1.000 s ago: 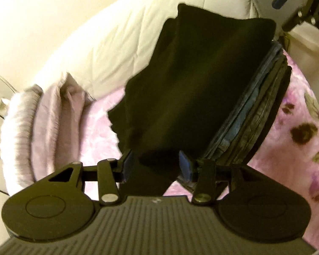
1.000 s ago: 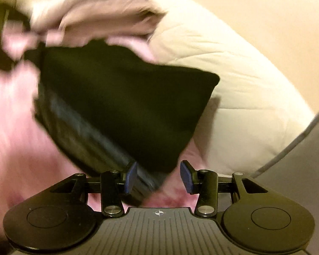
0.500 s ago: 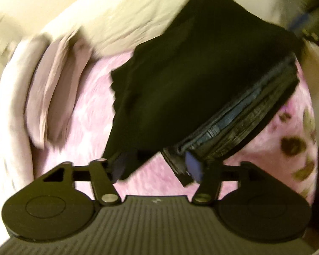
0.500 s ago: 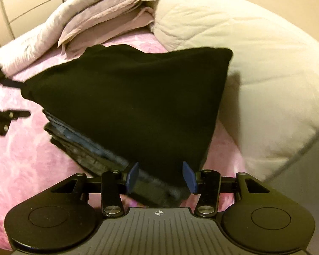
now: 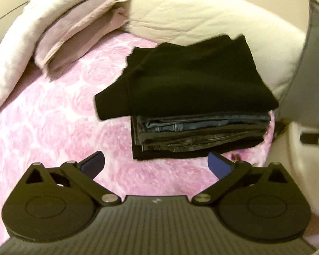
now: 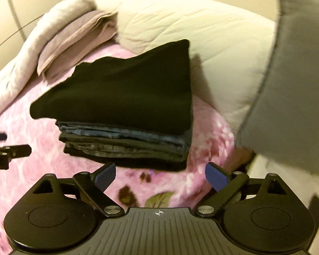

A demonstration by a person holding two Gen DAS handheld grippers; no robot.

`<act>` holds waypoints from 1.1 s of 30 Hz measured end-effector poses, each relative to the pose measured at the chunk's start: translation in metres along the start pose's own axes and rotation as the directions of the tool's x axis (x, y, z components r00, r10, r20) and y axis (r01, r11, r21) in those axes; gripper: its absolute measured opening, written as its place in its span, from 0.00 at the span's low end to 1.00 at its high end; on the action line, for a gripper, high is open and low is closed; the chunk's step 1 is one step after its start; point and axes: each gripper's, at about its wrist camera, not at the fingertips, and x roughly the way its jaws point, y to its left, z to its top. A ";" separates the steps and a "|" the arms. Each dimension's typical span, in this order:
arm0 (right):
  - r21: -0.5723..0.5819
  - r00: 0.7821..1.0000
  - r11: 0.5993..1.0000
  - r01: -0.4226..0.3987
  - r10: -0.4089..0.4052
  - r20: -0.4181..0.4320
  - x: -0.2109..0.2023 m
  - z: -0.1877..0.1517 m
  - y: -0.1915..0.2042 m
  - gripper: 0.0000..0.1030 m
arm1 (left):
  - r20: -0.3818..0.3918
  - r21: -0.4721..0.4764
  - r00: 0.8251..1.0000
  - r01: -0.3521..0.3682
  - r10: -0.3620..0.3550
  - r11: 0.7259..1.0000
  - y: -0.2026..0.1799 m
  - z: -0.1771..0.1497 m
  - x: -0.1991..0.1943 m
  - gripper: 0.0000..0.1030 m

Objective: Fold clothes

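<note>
A folded black garment (image 5: 187,76) lies on top of a stack of folded jeans (image 5: 200,133) on the pink floral bedspread (image 5: 53,116). The same garment (image 6: 125,91) and jeans stack (image 6: 125,144) show in the right wrist view. My left gripper (image 5: 156,164) is open and empty, hovering just in front of the stack. My right gripper (image 6: 160,176) is open and empty, close to the stack's front edge. The left gripper's tip shows at the left edge of the right wrist view (image 6: 2,148).
A cream quilt (image 5: 191,14) lies behind the stack. Folded mauve linen (image 5: 78,27) and a white fluffy blanket (image 5: 21,34) lie at the back left. A grey cushion (image 6: 291,63) stands at the right. The bedspread (image 6: 21,170) extends left.
Both grippers have opened wide, let go of the black garment and pulled back. The garment now rests flat on the jeans stack.
</note>
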 end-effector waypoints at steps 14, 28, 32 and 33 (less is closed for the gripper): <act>0.083 0.997 0.996 0.039 -0.044 0.060 -0.087 -0.038 0.074 0.94 | 0.035 0.012 0.999 -0.001 0.000 1.000 0.014 -0.037 -0.101 0.98; 0.063 0.996 0.997 0.036 -0.041 0.076 -0.107 -0.038 0.090 0.94 | 0.057 -0.057 0.998 -0.015 0.018 0.998 0.013 -0.042 -0.138 0.96; 0.029 0.994 0.999 0.034 -0.037 0.100 -0.108 -0.025 0.087 0.94 | 0.065 -0.091 0.998 -0.017 0.023 0.996 0.008 -0.035 -0.136 0.96; 0.024 0.994 0.999 0.034 -0.036 0.100 -0.108 -0.023 0.086 0.94 | 0.067 -0.094 0.997 -0.025 0.031 0.995 0.006 -0.033 -0.135 0.96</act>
